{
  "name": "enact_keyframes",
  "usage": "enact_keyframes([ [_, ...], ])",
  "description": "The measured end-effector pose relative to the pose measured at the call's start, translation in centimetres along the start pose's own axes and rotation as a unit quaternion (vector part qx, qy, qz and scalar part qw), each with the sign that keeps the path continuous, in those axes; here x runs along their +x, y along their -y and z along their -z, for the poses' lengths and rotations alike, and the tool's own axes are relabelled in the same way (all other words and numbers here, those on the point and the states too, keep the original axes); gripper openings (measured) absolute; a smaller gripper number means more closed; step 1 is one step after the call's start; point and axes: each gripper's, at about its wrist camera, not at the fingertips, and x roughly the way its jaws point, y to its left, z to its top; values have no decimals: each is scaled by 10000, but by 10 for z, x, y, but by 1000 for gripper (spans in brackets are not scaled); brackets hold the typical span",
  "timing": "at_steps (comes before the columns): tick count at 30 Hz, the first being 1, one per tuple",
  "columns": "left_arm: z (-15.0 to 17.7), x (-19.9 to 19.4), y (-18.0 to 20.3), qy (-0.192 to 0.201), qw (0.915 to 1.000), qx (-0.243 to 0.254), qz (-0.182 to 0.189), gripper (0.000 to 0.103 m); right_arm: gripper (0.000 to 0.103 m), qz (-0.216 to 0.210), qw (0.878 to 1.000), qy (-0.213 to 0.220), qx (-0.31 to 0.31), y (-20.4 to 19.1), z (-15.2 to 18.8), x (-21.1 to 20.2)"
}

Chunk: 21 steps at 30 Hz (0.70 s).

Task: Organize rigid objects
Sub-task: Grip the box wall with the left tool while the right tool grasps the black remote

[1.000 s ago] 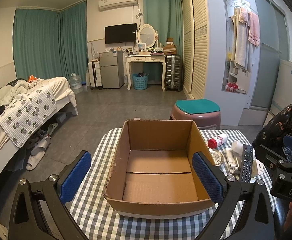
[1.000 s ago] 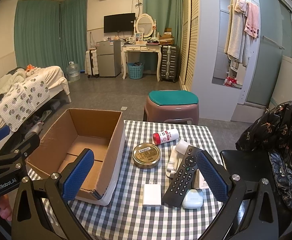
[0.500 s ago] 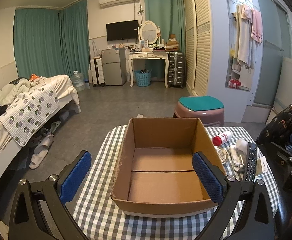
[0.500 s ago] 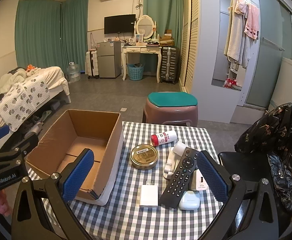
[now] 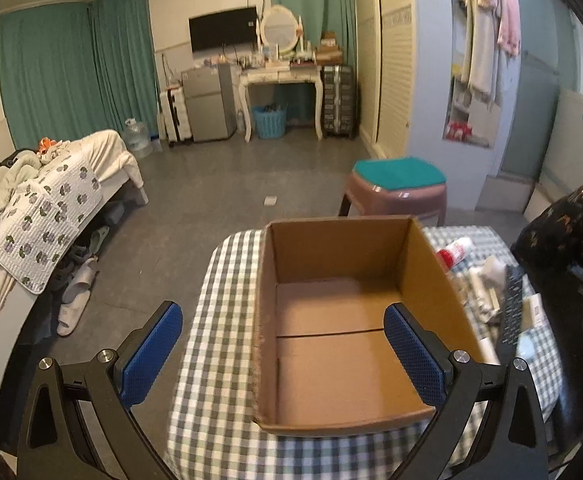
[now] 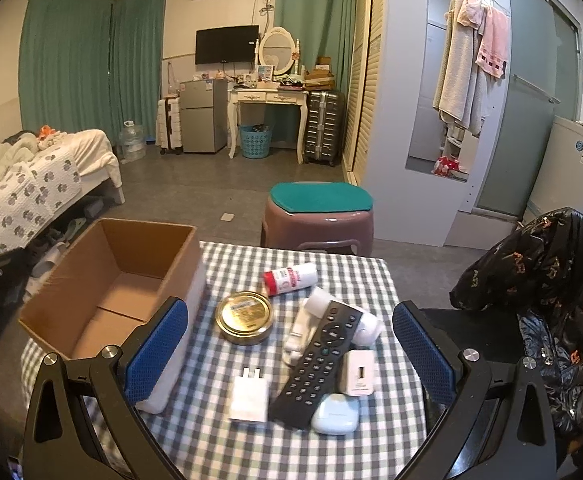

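Observation:
An empty cardboard box (image 5: 343, 320) (image 6: 111, 280) stands on the checked tablecloth (image 6: 371, 272). To its right lie a black remote (image 6: 319, 360), a gold round tin (image 6: 244, 317), a red-capped white bottle (image 6: 290, 278), a white plug adapter (image 6: 249, 399), a white charger (image 6: 358, 372), a pale blue case (image 6: 336, 414) and a white tube (image 6: 323, 300). My left gripper (image 5: 283, 356) is open and empty, held above the box's near side. My right gripper (image 6: 289, 356) is open and empty, held above the remote and chargers.
A pink stool with a green cushion (image 6: 319, 216) stands just behind the table. A chair with a black patterned cover (image 6: 539, 292) is at the right. A bed (image 5: 39, 208) is at the left, with slippers (image 5: 75, 288) on the floor.
The left gripper has risen and shifted left, so the box sits further right in its view. The right gripper has risen and pulled back a little. Both stay open.

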Motion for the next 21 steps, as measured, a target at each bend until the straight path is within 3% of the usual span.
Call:
enact_keyframes([
  [7,0,46,-6,-395,9987,174,-286,101,103,184,9994,-286,-10,25,8,31],
  [9,2,57,-5,-532,9978,244,-298,87,103,218,9989,-414,-35,29,13,42],
  [14,9,81,-8,-943,9947,285,-280,67,103,166,9970,-756,-86,31,26,66],
  [20,17,98,-14,-1216,9920,244,-252,67,103,94,9935,-1130,2,27,42,92],
  [21,18,99,-13,-1255,9916,253,-203,60,103,60,9930,-1184,11,25,44,95],
])
